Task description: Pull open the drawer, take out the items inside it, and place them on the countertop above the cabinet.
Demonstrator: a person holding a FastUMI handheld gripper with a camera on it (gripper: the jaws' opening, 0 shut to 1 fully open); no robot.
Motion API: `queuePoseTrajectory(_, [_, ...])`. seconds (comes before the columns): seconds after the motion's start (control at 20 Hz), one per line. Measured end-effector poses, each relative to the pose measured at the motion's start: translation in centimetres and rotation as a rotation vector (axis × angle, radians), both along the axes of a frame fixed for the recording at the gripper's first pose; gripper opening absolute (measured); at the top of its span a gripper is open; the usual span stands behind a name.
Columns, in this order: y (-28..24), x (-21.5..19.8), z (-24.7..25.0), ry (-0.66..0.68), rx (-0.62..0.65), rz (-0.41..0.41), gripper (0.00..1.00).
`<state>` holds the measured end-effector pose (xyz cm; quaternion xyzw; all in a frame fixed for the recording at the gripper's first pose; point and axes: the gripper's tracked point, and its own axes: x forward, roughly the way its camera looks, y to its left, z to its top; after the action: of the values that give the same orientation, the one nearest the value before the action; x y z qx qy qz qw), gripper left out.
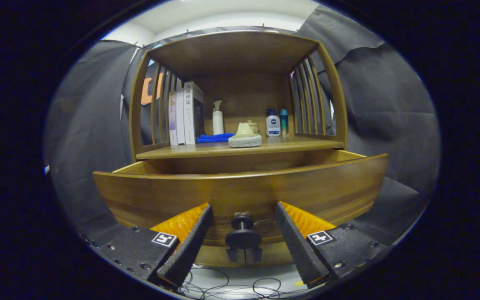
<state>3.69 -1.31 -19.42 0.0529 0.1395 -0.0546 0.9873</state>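
The drawer [240,189] stands pulled out from the wooden cabinet [240,54], its curved front just ahead of the gripper [243,227] and its inside hidden behind that front, so what it holds cannot be told. A dark round knob [243,237] sits low on the middle of the drawer front, right between the two fingers [192,233] — they are spread wide, one on each side of the knob, neither touching it. Above the drawer lies the countertop [298,145], a shelf closed in by slatted sides and a top board. On it, near the front edge and the middle, rests a pale lumpy thing on a grey round base [245,137]. Just behind and beside it lies a folded blue cloth [214,138], and behind that stands a white pump bottle [218,118]. Upright books [188,114] lean against the slats at one end. Toward the other end stand a white bottle with a blue cap [272,123] and a slim teal bottle [283,121], close together. Below the drawer, thin cables [231,287] loop across a pale floor.
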Motion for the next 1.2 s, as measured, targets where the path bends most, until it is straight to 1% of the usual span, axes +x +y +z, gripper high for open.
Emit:
queuePoseTrajectory(0.45, [-0.3,3.2,-0.2,0.051,-0.005,0.003,0.99])
queuePoseTrajectory(0.65, [-0.5,4.7,-0.6,0.078,-0.065,0.004,1.0])
queuePoseTrajectory(0.9, [-0.6,6.7,-0.6,0.092,-0.066,0.0,0.99])
queuePoseTrajectory(1.2, [-0.8,7.1,-0.6,0.087,-0.074,-0.005,1.0])
